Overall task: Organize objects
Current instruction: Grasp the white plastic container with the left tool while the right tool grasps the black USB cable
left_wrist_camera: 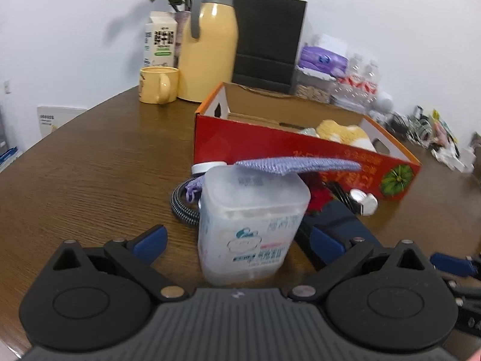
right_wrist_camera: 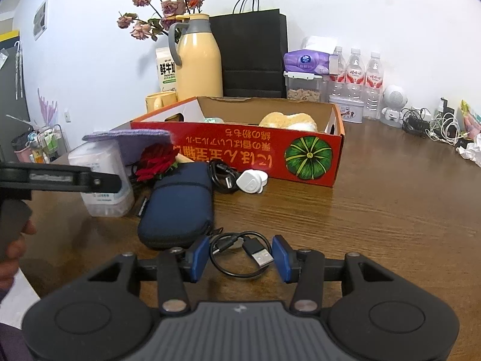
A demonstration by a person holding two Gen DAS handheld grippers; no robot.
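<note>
A coiled black USB cable (right_wrist_camera: 240,254) is lying on the wooden table (right_wrist_camera: 375,210), its silver plug pointing toward the right pad; the right gripper (right_wrist_camera: 240,260) is straddling it with its blue pads (right_wrist_camera: 198,258) partly apart, standing just beside the loop on either side, and whether they are pressing on it cannot be told. To the left, the left gripper (left_wrist_camera: 237,240) is holding its fingers wide around a frosted plastic canister (left_wrist_camera: 252,225) with a printed label, the pads clear of its sides; a lilac knitted cloth (left_wrist_camera: 297,165) is draping over the canister's top. A navy zip pouch (right_wrist_camera: 180,210) is lying between the two, with a red artificial rose (right_wrist_camera: 156,159), a second black cable (right_wrist_camera: 222,174) and a white charger (right_wrist_camera: 251,180) just beyond. Farther back, an open red cardboard box (right_wrist_camera: 240,150) printed with a green pumpkin is holding a yellow-and-white plush item (right_wrist_camera: 288,120). Along the white wall are standing a yellow thermos jug (right_wrist_camera: 198,63), a yellow mug (left_wrist_camera: 159,84), a milk carton (left_wrist_camera: 160,39), dried roses (right_wrist_camera: 159,9), a black paper bag (right_wrist_camera: 252,57), purple tissues (right_wrist_camera: 306,61) and water bottles (right_wrist_camera: 354,72).
</note>
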